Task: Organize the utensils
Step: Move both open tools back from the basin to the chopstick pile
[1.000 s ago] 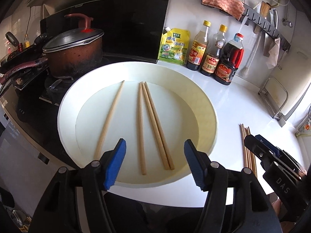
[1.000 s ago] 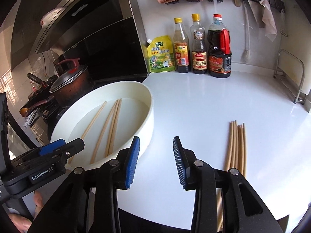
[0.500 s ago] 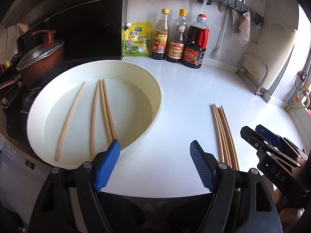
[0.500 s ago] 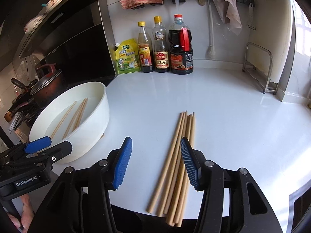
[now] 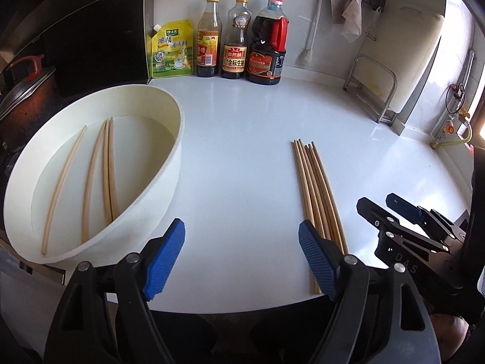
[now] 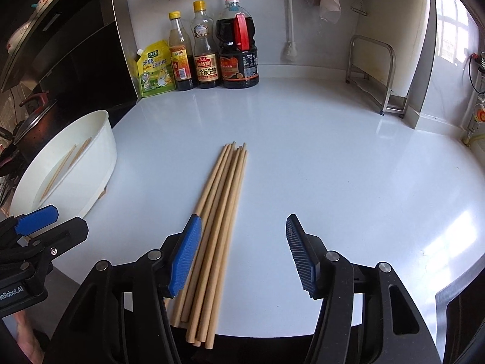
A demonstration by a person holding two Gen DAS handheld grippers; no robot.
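A bundle of several wooden chopsticks (image 6: 219, 212) lies on the white counter; it also shows in the left wrist view (image 5: 315, 188). A white basin (image 5: 169, 182) at the left holds several more chopsticks (image 5: 97, 176); the basin also shows in the right wrist view (image 6: 100, 163). My left gripper (image 5: 242, 257) is open and empty, above the counter between basin and bundle. My right gripper (image 6: 244, 251) is open and empty, just right of the bundle's near end, its left finger beside the sticks.
Three sauce bottles (image 5: 236, 39) and a yellow pouch (image 5: 169, 50) stand at the back wall. A metal rack (image 6: 379, 72) stands at the back right. A lidded pot (image 5: 24, 97) sits on the stove at left. The counter edge is close below both grippers.
Both grippers have swung right, away from the basin toward the bundle on the counter. The right gripper's jaws have opened wider.
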